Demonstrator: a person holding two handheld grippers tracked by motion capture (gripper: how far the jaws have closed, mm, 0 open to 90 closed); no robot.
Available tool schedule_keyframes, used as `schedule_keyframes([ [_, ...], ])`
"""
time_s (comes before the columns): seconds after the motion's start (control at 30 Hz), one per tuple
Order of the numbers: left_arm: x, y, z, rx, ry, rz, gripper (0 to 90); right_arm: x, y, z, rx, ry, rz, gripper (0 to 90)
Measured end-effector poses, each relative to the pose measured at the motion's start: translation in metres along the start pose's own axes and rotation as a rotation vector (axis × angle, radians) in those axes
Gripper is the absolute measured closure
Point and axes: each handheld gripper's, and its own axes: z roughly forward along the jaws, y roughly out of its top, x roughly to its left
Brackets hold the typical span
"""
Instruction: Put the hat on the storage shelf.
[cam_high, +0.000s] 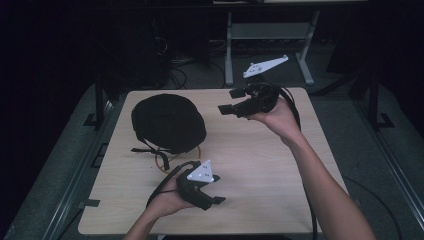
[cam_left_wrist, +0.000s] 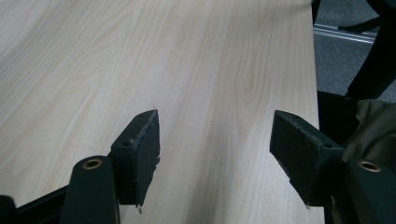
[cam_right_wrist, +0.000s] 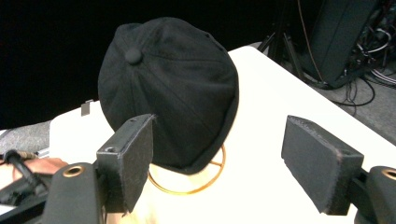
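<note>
The right gripper (cam_high: 226, 101) hangs in the air, jaws spread and empty, with the cap (cam_right_wrist: 168, 88) on its gold stand (cam_right_wrist: 208, 179) just ahead. I'd come in level toward the brim. The left gripper (cam_high: 219, 189), also spread, sits low over bare table (cam_left_wrist: 210, 70).

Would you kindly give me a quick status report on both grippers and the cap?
Left gripper open, empty, low over the table. Right gripper open, empty, aimed at the black cap. Cap sits on a gold wire stand, untouched.
</note>
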Motion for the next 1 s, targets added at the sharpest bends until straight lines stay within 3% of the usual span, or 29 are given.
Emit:
schedule_keyframes([
  [0.33,0.0,-0.001,0.003,-0.002,0.016,-0.01,28.7,-0.012,-0.032,-0.024,0.007,-0.05,0.031,21.6],
  [1.0,-0.002,-0.001,0.005,0.005,0.021,-0.011,26.0,-0.026,-0.094,-0.065,-0.02,-0.082,0.121,19.7],
])
